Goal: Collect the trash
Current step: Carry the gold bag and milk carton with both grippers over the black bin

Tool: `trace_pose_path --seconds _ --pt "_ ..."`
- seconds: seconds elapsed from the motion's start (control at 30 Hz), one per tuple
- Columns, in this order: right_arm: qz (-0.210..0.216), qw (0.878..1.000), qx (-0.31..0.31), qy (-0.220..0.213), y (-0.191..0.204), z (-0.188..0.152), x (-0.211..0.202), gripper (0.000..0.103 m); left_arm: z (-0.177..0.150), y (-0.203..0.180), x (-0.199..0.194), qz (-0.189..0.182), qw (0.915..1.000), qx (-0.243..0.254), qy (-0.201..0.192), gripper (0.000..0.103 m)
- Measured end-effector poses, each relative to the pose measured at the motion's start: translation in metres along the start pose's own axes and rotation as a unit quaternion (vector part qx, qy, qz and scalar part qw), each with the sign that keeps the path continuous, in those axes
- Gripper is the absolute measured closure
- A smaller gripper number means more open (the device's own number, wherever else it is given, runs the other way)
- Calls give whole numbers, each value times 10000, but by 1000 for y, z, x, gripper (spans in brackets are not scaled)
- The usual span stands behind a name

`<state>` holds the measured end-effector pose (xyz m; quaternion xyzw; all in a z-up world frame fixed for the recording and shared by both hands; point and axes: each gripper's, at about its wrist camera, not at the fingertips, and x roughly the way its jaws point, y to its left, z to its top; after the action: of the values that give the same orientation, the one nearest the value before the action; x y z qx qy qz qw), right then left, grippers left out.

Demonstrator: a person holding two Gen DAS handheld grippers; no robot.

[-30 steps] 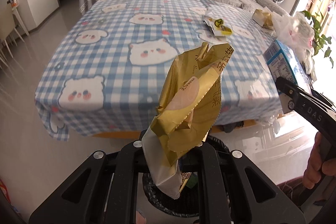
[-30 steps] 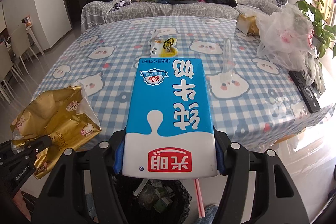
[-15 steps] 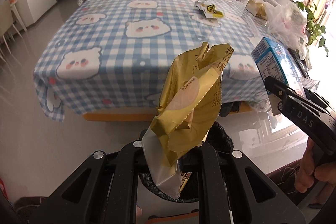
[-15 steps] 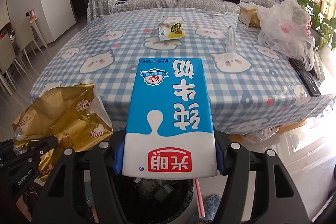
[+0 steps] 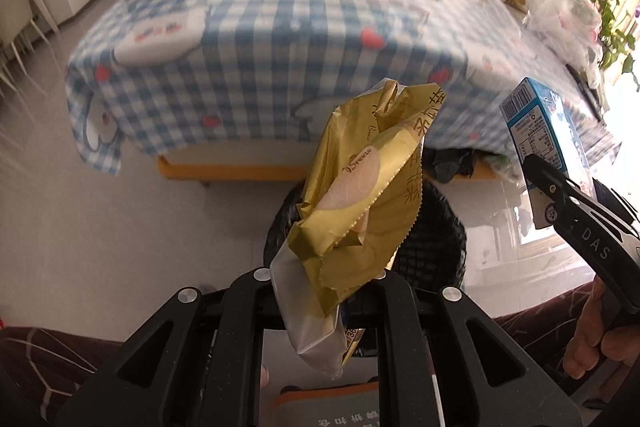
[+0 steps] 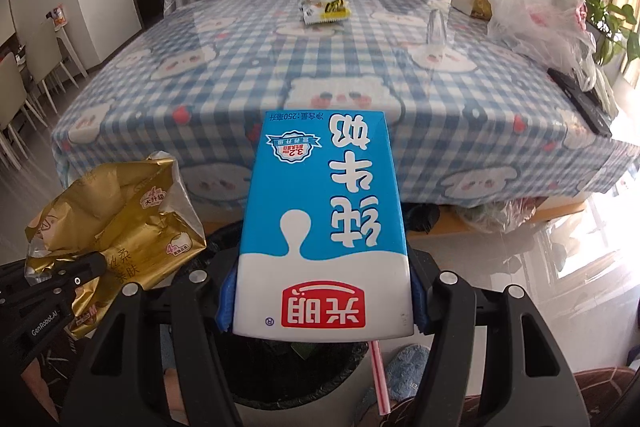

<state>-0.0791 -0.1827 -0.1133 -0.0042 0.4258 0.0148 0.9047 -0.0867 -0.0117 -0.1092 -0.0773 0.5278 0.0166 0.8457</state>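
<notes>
The left claw (image 5: 320, 291) is pinched tight on a crumpled gold wrapper (image 5: 360, 195), which stands up out of its jaws. It tilts steeply downward, with the black-lined trash bin (image 5: 432, 243) directly beneath and ahead of it. The right claw (image 6: 324, 303), angled down less steeply, grips a blue milk carton (image 6: 324, 211) by its sides, half spread, over the same bin (image 6: 304, 379). A hand (image 5: 596, 331) wraps the right claw's handle. Beyond both claws lies the checked tabletop (image 6: 240, 67), where a small snack packet (image 6: 326, 9) remains far ahead.
</notes>
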Motion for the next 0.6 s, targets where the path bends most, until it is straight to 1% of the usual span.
trace_pose_path --seconds 0.17,0.5,0.6 --pt "-88 9998 -25 163 -1 -16 17 43 -10 -6 18 56 9999 25 134 91" --pt "-87 9990 70 443 -12 -33 49 43 -18 -6 71 405 9983 -71 416 91" --pt "-95 9987 66 500 -14 -36 56 43 -19 -8 86 373 9982 -110 455 91"
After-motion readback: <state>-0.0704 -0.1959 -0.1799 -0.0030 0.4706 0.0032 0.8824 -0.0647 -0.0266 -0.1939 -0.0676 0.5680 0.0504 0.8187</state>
